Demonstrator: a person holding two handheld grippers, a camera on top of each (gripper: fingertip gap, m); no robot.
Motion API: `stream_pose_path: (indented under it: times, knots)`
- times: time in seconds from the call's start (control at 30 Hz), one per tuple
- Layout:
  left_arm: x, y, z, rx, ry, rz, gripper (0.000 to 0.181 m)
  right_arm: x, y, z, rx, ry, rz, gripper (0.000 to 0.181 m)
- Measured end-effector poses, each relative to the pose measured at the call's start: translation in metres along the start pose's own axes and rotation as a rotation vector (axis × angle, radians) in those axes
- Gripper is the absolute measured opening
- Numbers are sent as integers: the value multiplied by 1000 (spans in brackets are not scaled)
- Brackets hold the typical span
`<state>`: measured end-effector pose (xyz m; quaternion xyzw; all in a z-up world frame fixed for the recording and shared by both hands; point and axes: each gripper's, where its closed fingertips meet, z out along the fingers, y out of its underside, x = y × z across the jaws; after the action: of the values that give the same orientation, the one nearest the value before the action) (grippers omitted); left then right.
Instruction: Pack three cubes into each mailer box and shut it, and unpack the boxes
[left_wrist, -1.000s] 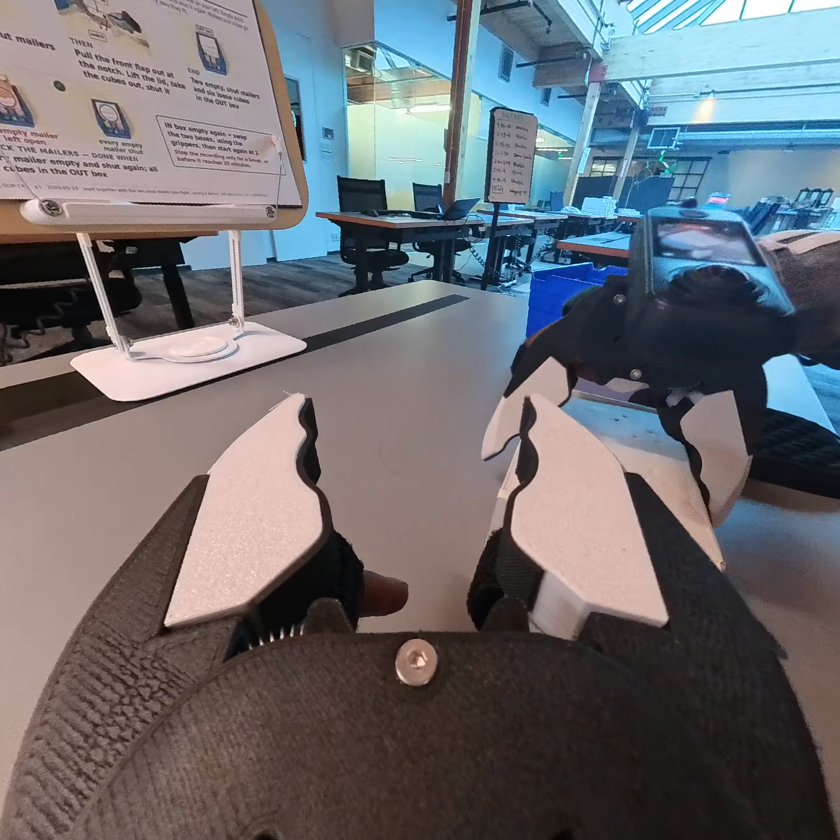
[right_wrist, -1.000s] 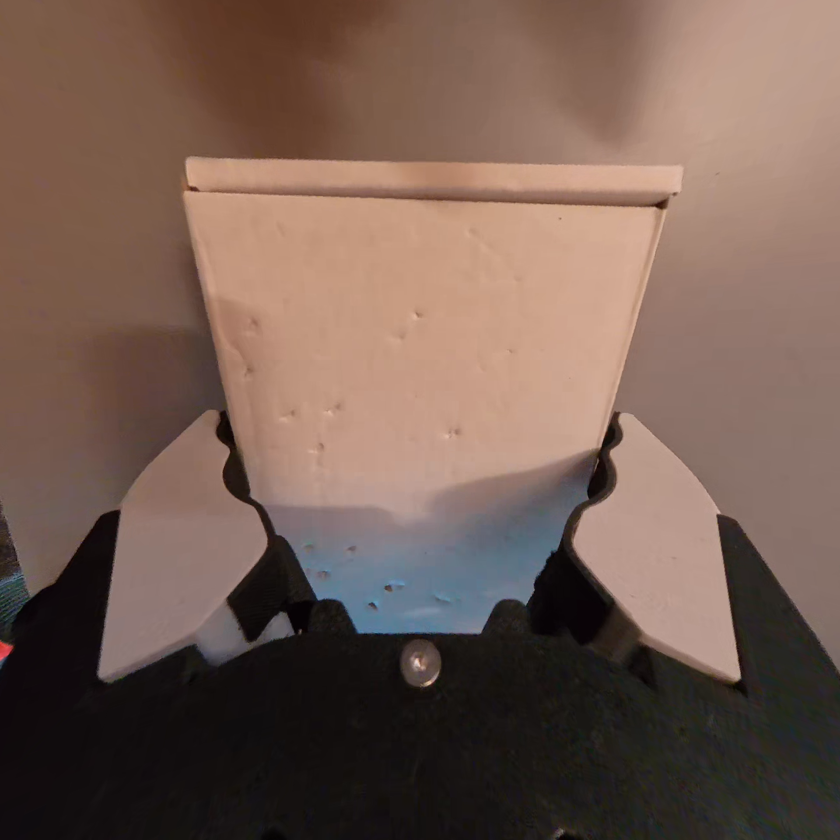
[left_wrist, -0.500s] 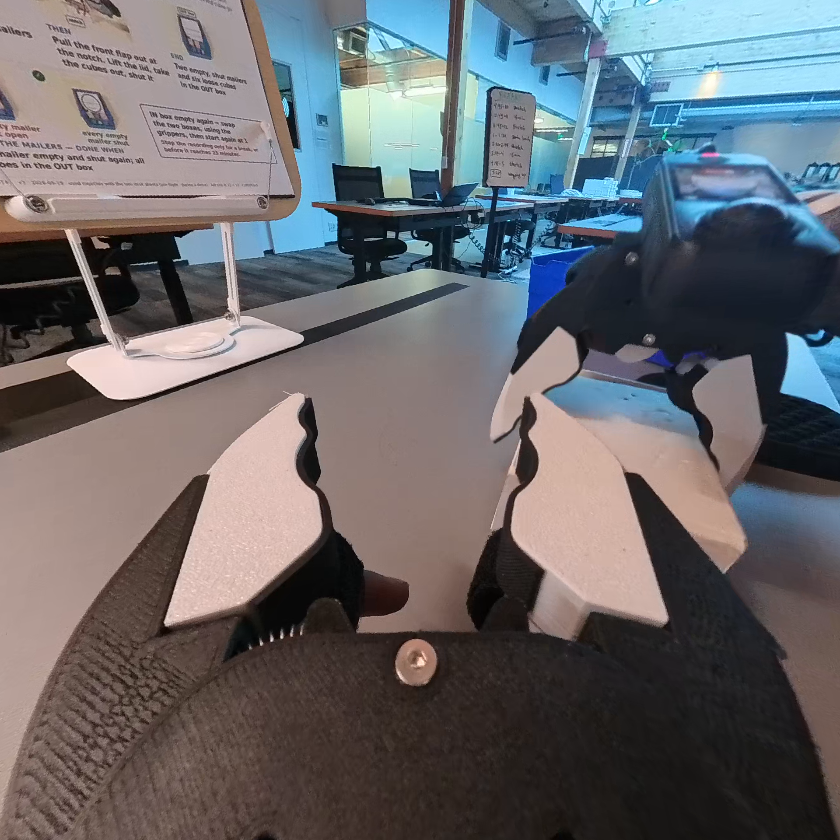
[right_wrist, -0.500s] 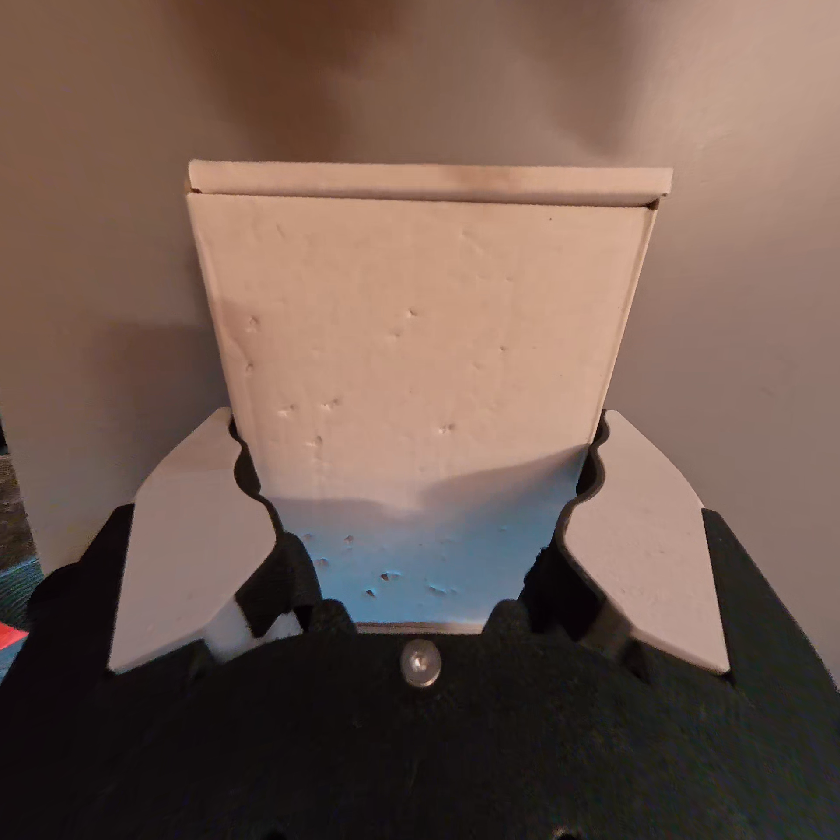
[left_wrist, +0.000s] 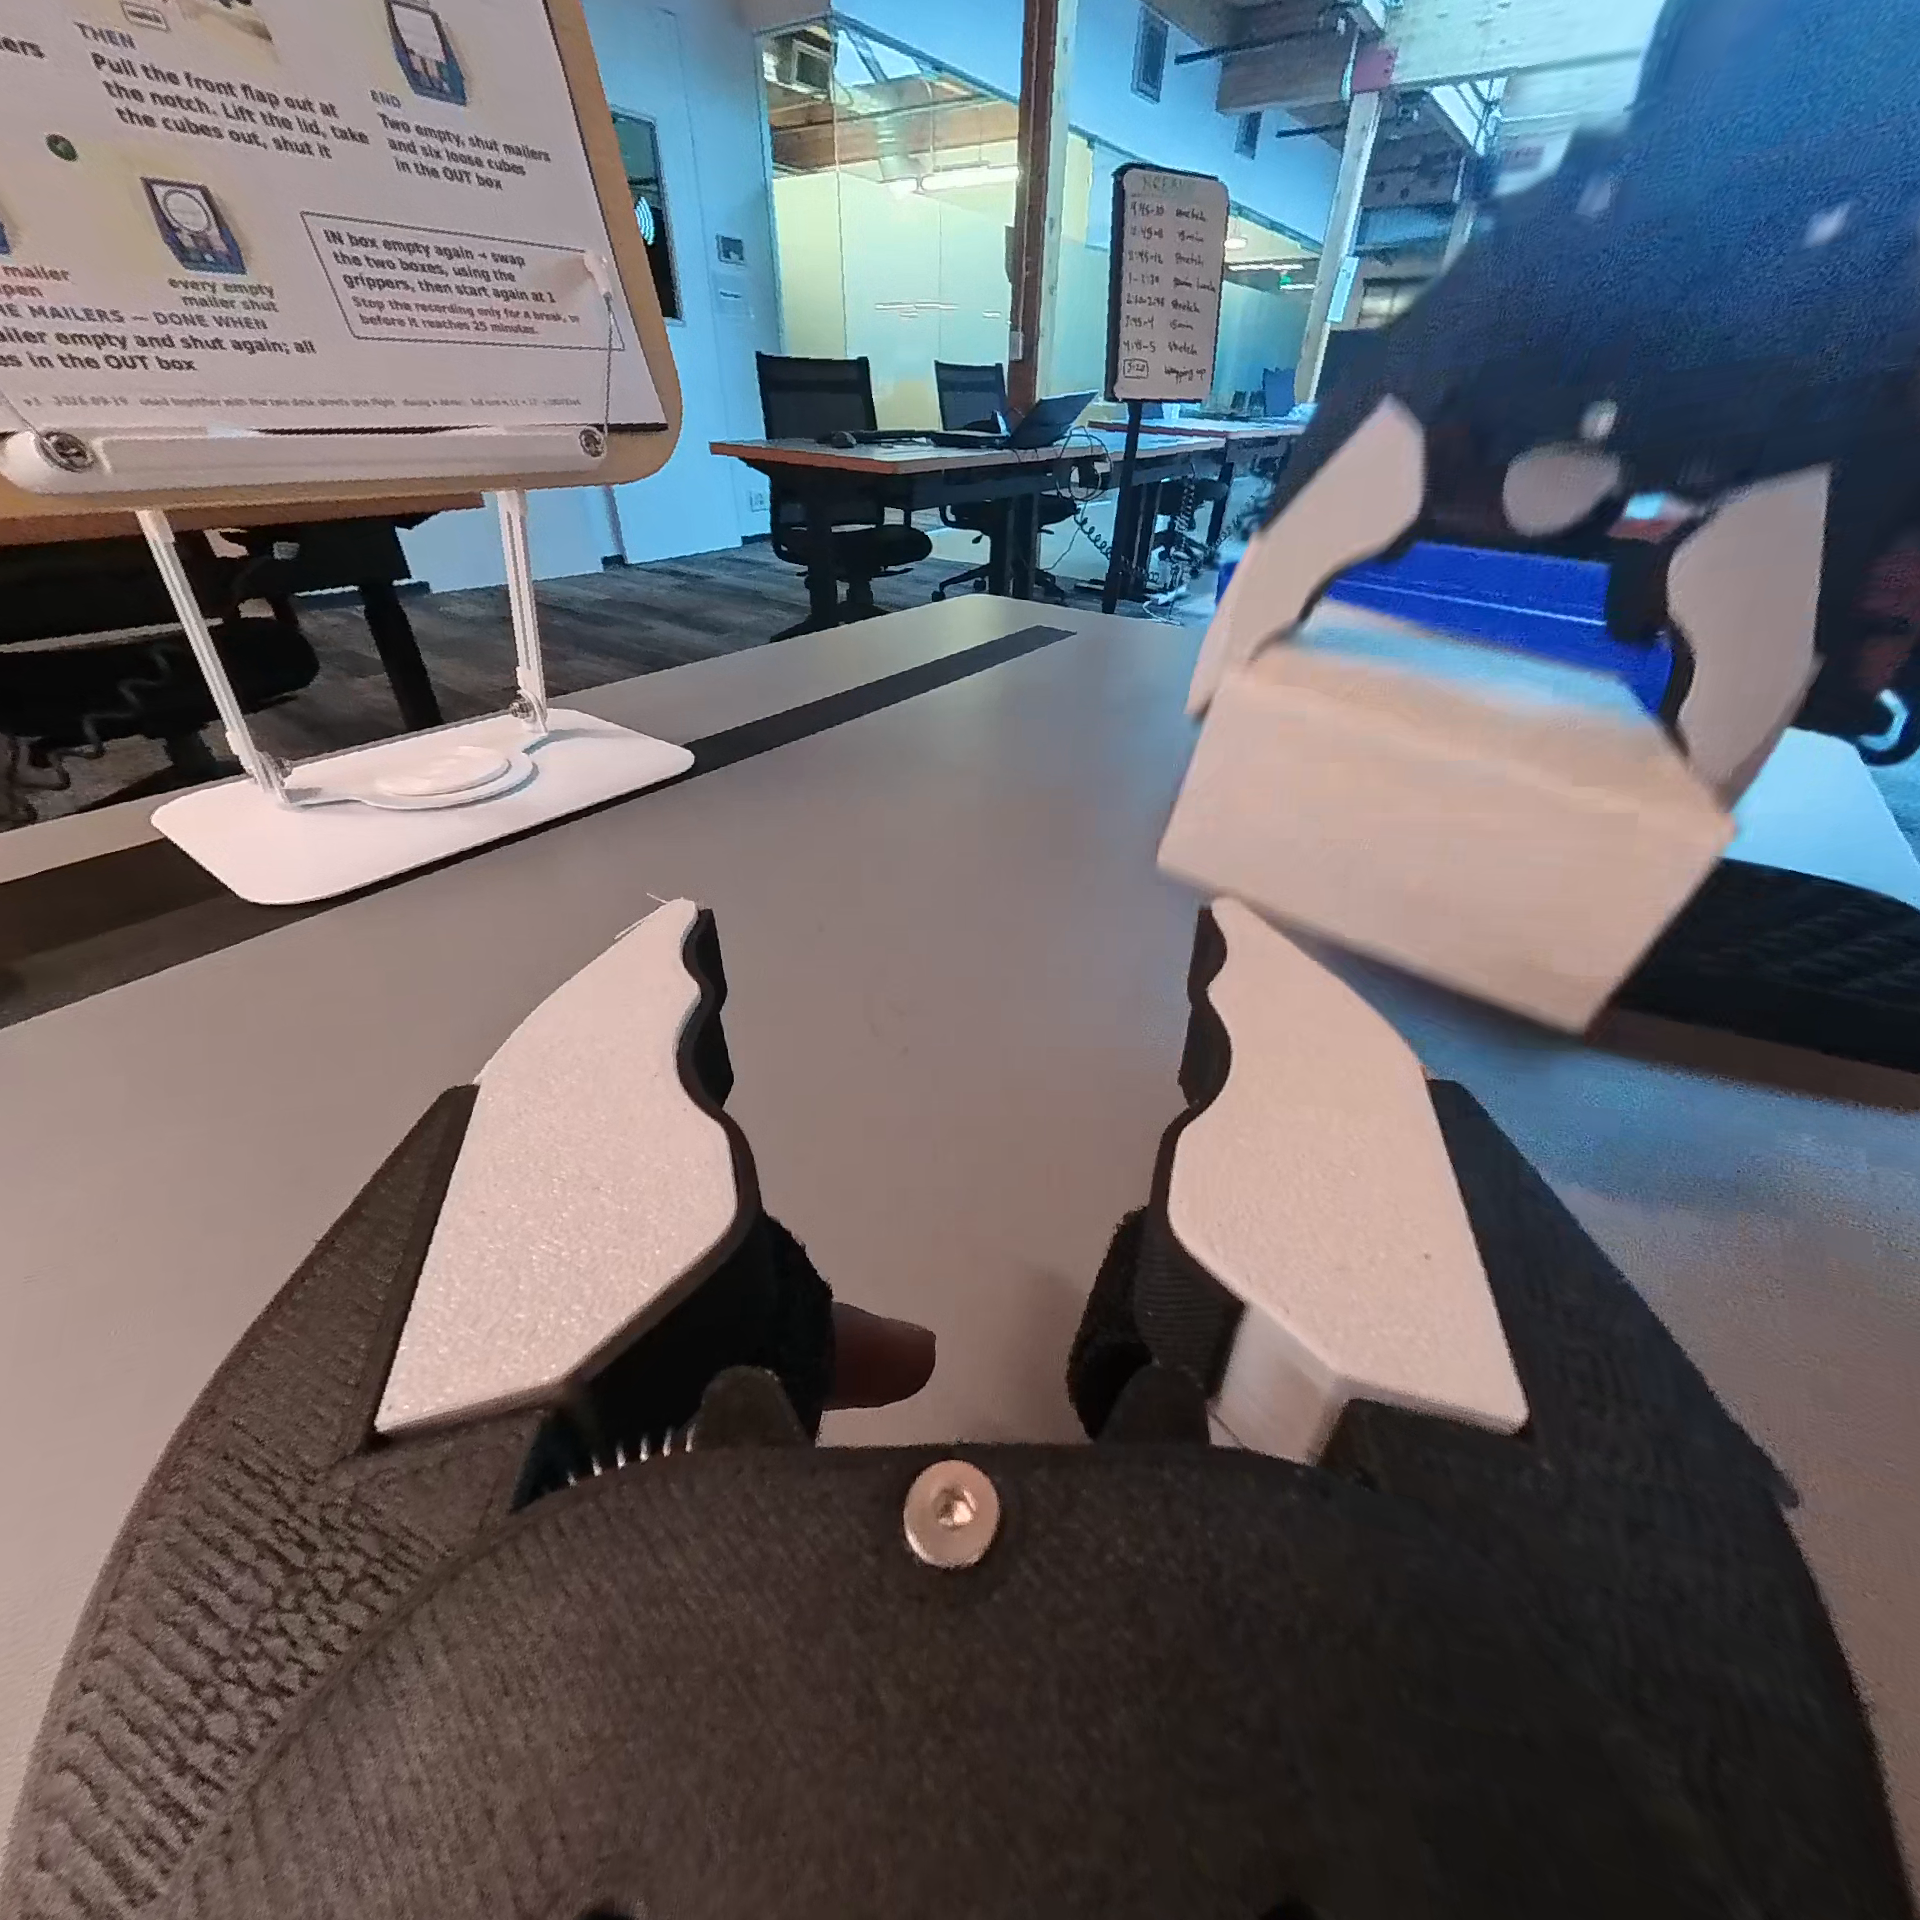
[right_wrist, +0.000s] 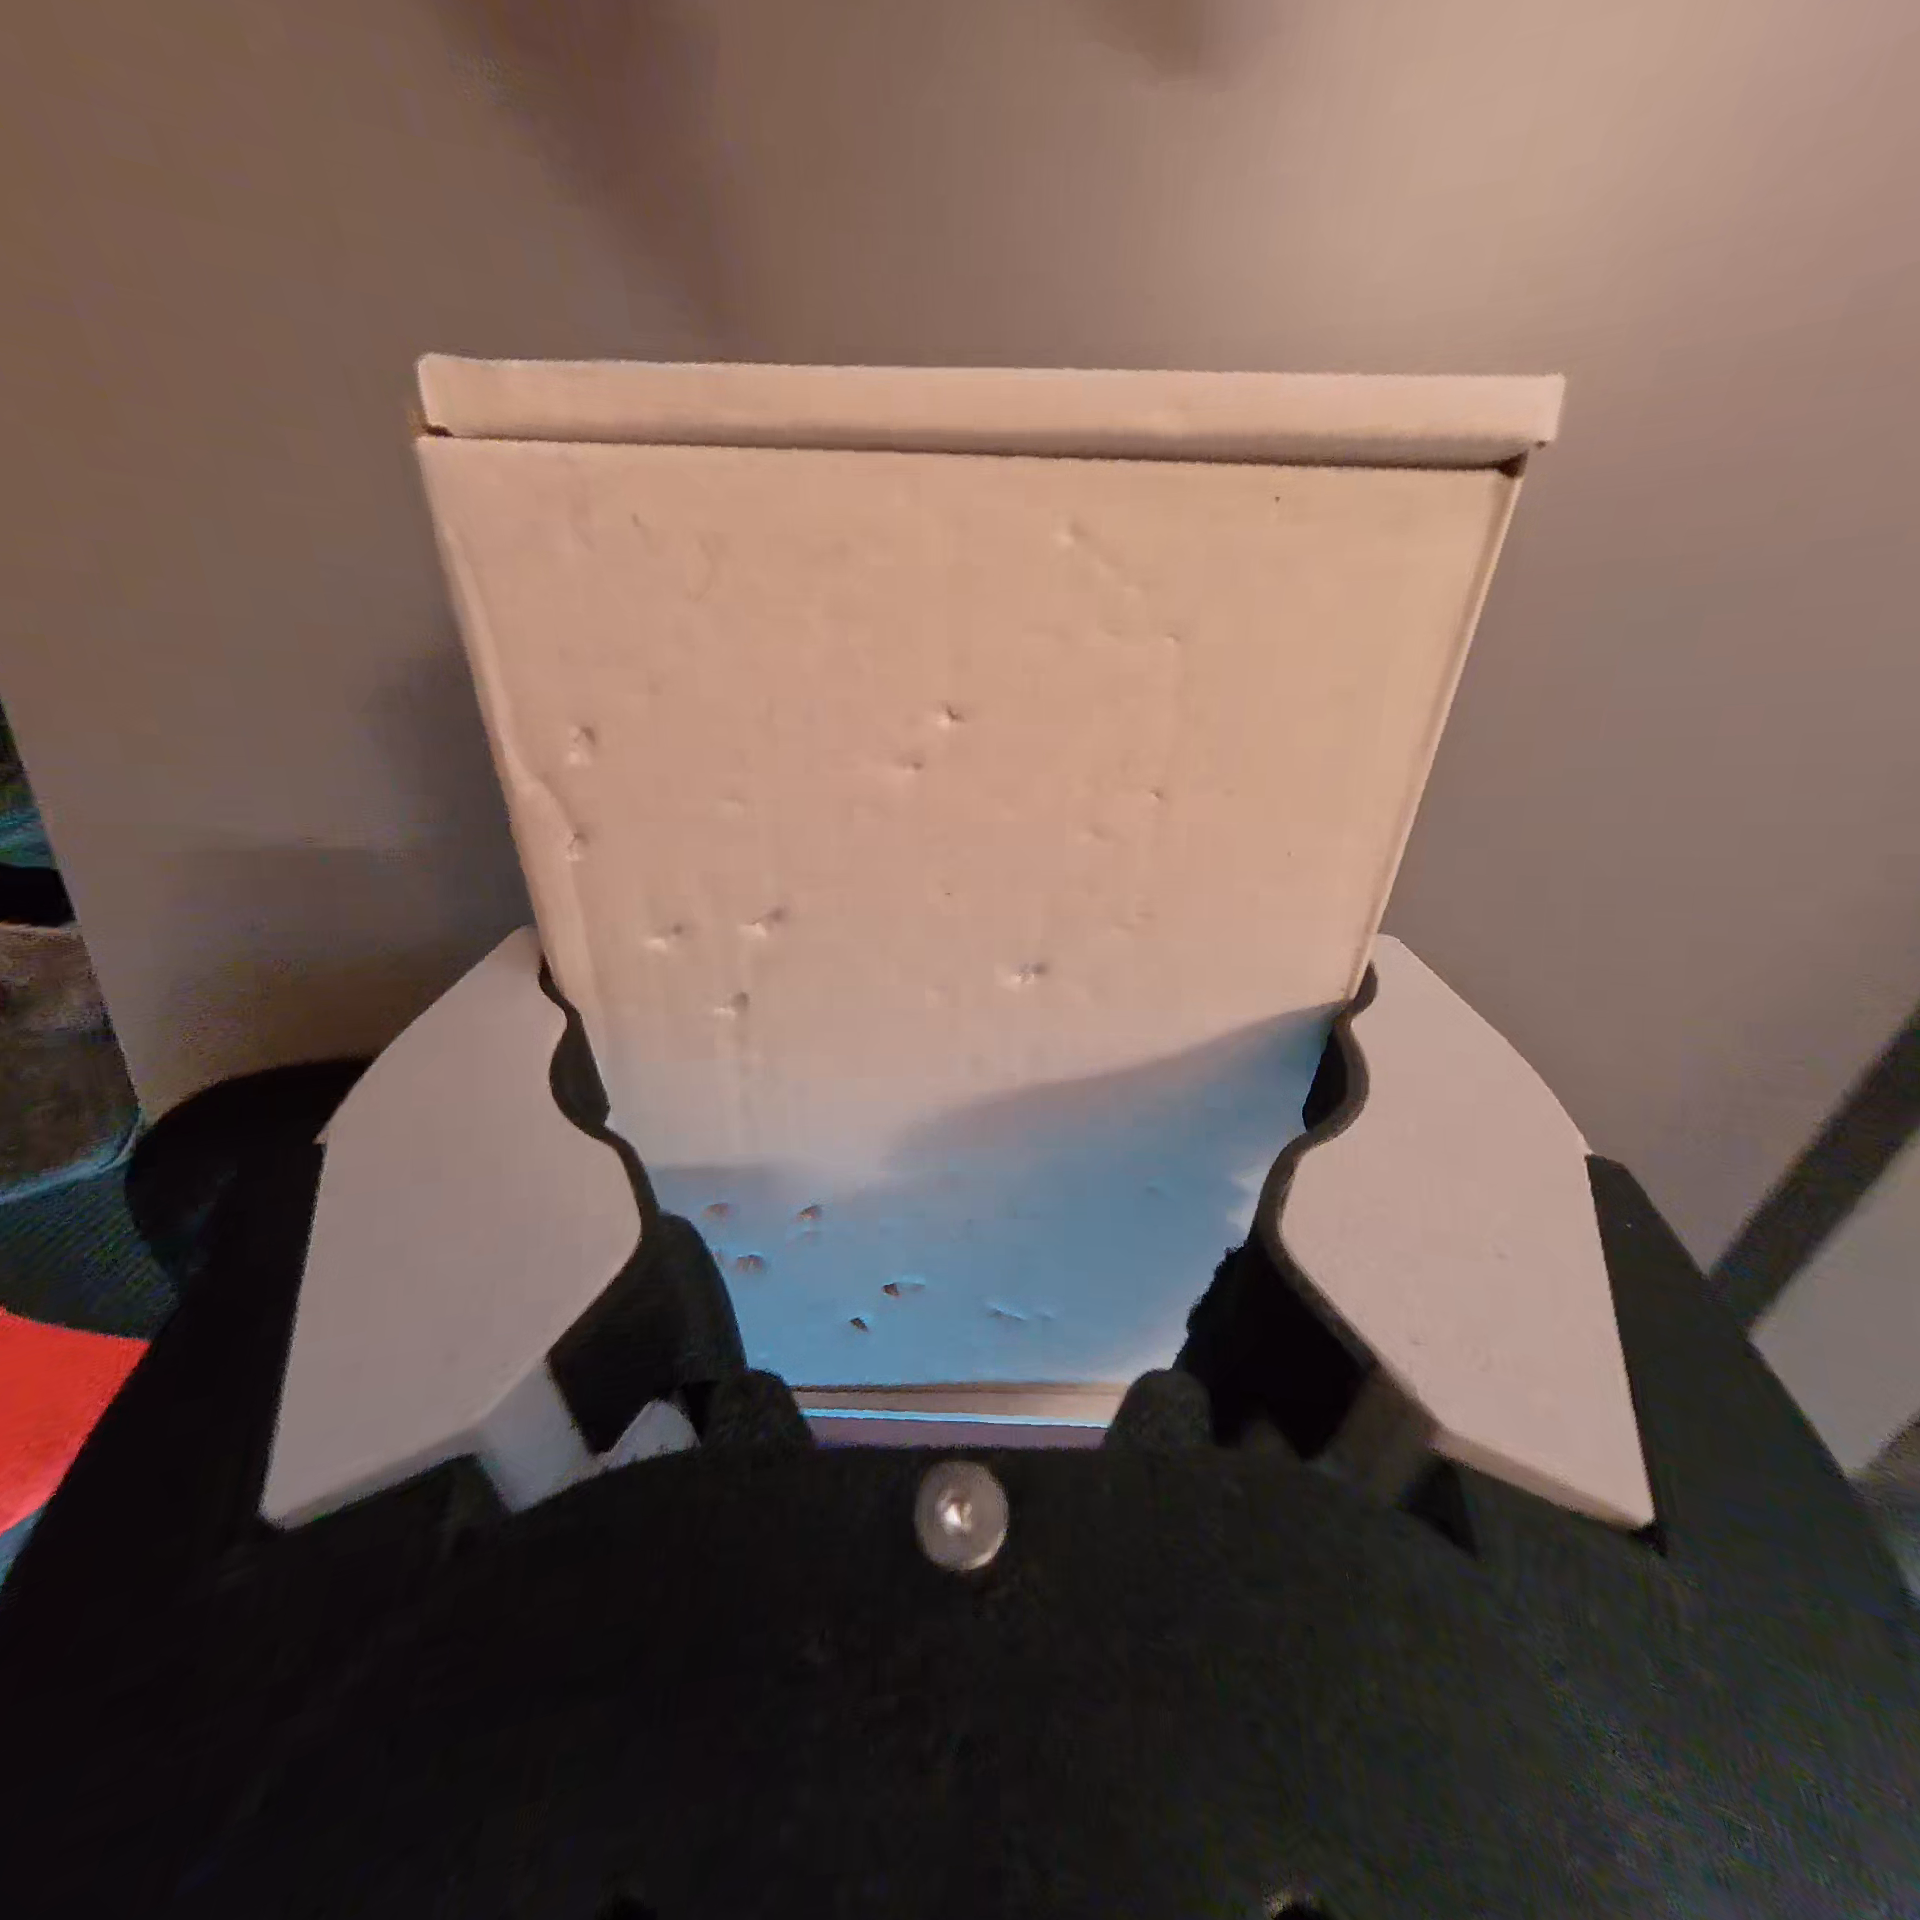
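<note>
White mailer box (right_wrist: 966, 790), lid shut, held in the air clear of the grey table (left_wrist: 935, 935); it is tilted, one corner dipping toward the left gripper. Right gripper (right_wrist: 956, 997) is clamped across its two side walls, fingers pressed against the cardboard on both sides. The top panel shows many small dents and pockmarks

Handling, as a judgement: thin corrugated card, light, stiff along the folded edges but soft in the panel middles, so a hard squeeze mid-wall would crush it. The matt surface should not slip much. Best hold is on the side walls near the corners, as now. Whether cubes are inside cannot be told; if so, they may shift as it tilts

Left gripper (left_wrist: 956, 1029) hovers low over the table with its fingers spread apart and nothing between them; the box's low corner is just beside the tip of its right finger

Further out: an instruction sheet (left_wrist: 291, 208) on a white stand (left_wrist: 436, 800) at the left, a blue bin (left_wrist: 1496, 613) behind the box, office desks and chairs beyond
</note>
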<state>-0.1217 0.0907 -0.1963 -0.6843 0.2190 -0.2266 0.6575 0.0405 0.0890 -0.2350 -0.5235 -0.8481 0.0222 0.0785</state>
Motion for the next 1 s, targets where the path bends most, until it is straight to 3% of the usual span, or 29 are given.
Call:
stream_pose_path:
  times: [0.1,0.27,0.43,0.57,0.7,0.83,1.0]
  knots:
    - [0,0,0,-1,0,0,86,12,36,-42,-25,100,63,134]
    - [3,1,1,-5,11,9,86,20,127,-104,-131,237,220,133]
    - [8,4,2,-16,22,61,86,12,222,-133,-230,290,376,133]
    - [10,5,3,-18,38,43,86,4,297,-134,-338,332,441,133]
    - [12,3,3,-5,57,15,86,1,343,-114,-346,324,490,133]
    - [11,4,3,-9,56,19,86,2,372,-80,-363,270,503,133]
    - [11,9,5,-35,54,44,86,7,384,-44,-374,209,460,133]
